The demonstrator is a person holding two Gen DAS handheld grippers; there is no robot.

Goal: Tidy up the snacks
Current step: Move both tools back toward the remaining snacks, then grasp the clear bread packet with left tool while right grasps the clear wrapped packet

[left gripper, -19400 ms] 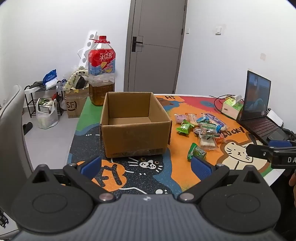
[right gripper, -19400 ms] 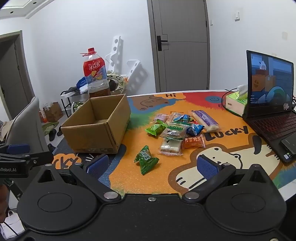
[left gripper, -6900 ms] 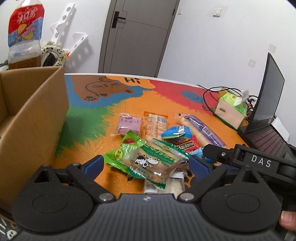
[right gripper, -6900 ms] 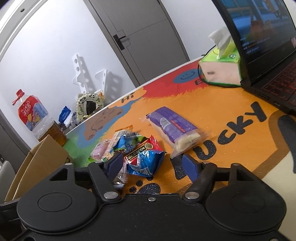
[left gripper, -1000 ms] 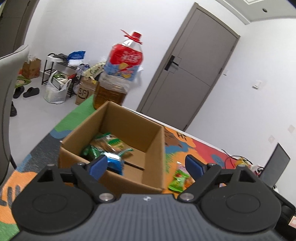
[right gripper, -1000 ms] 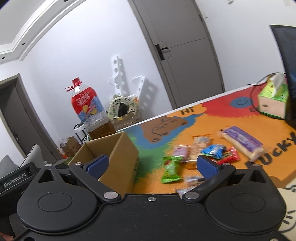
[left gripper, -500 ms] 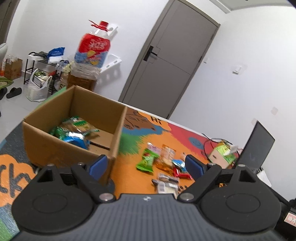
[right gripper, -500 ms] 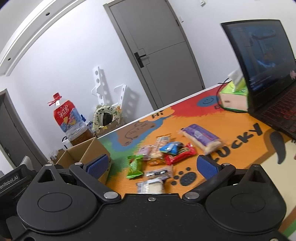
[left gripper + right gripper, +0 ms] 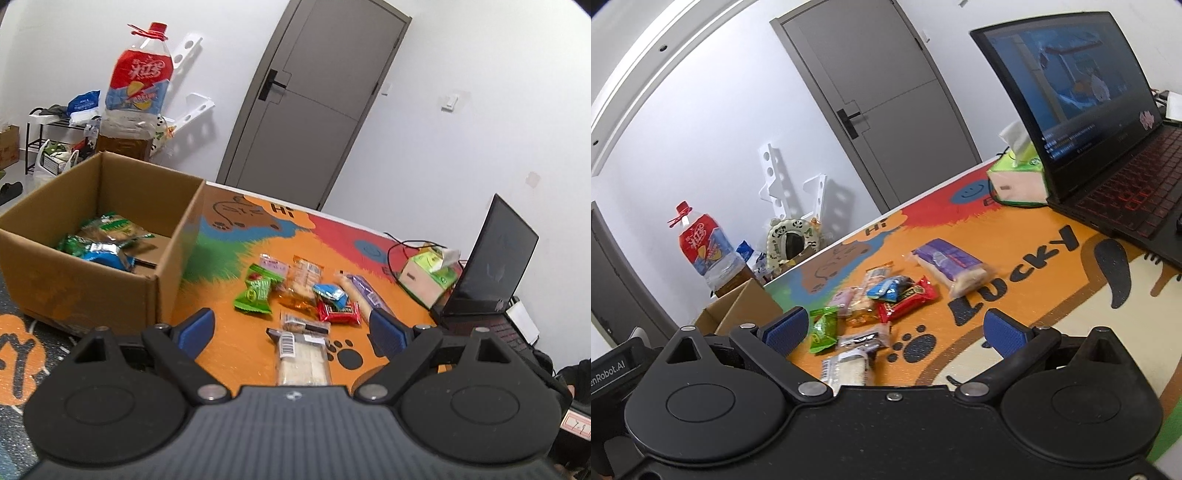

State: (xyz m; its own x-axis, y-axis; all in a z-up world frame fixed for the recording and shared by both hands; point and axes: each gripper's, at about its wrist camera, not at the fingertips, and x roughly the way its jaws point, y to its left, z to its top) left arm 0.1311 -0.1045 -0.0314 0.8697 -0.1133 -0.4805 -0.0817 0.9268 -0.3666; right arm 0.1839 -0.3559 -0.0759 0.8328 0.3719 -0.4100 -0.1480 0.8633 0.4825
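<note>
As both tongs gape empty | my left gripper sits nearest the white pack | long axis pointing away from me.

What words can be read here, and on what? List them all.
"Hi": table mat.
"LUCKY": same mat, right wrist view.
"nRobot.AI", cut off at the edge: left gripper's body.
Red label on the big bottle: characters too blurred to read.
Snack wrappers, laptop screen text: too small.
</note>
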